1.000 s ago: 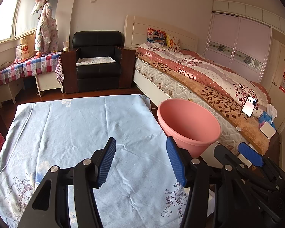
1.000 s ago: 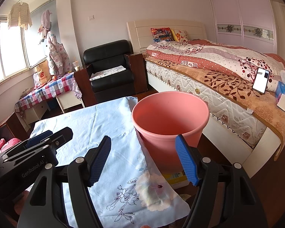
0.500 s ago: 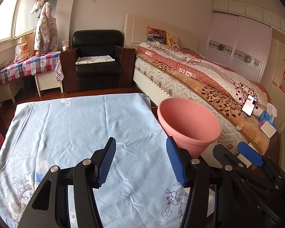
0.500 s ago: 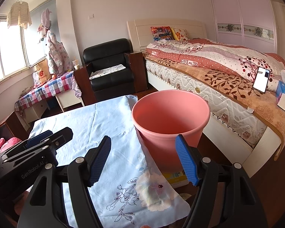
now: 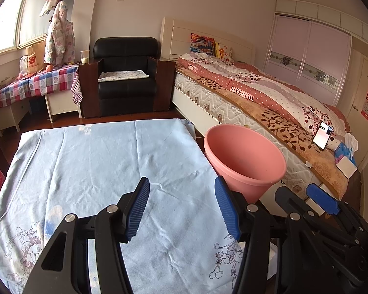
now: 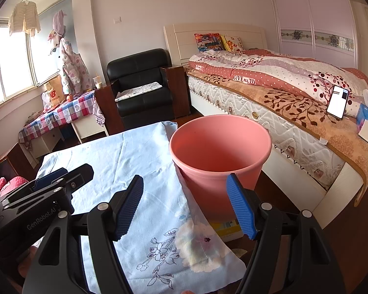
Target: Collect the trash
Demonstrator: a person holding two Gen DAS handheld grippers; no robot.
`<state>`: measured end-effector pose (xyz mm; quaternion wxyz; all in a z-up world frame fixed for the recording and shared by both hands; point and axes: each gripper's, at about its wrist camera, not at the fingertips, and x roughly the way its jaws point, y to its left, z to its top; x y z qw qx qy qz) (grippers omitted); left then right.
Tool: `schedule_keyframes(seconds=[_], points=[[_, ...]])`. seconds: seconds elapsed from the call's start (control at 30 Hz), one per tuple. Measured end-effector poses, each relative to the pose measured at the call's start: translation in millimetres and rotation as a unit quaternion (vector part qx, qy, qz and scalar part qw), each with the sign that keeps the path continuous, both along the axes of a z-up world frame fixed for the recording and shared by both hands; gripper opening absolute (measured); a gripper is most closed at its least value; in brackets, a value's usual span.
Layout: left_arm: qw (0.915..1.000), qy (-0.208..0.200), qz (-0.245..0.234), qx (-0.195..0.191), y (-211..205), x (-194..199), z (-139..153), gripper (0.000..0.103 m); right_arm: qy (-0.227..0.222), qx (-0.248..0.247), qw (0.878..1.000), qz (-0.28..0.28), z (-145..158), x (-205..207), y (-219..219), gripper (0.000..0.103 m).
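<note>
A pink plastic bin stands on the floor between the table's right edge and the bed; what shows of its inside is bare pink. The table wears a light blue flowered cloth and I see no trash on it. My left gripper hovers over the cloth's near part, open, nothing between its blue pads. My right gripper is open too, over the cloth's near right corner in front of the bin. Each gripper shows at the edge of the other's view.
A bed with a patterned quilt runs along the right, with a phone and a tissue box on it. A black armchair and a checked-cloth side table stand at the back. Yellow packaging lies below the bin.
</note>
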<state>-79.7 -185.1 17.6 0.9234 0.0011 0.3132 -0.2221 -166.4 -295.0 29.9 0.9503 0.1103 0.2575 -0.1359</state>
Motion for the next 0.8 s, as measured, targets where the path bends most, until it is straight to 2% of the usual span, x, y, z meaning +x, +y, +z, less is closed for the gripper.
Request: schedule_keyframes(seconds=[0.6,0.8], points=[[1.0,0.004,0.002,0.001,1.9,-1.5,-6.5,0.055,0.002,0.0,1.0,0.0,-0.4,1.0,0.2,0.071],[0.9999,0.006,0.012,0.0,2.7,0.5,-10.4,0.055,0.005,0.004,1.0,0.0,-10.2,-0.4,0.4,0.071]])
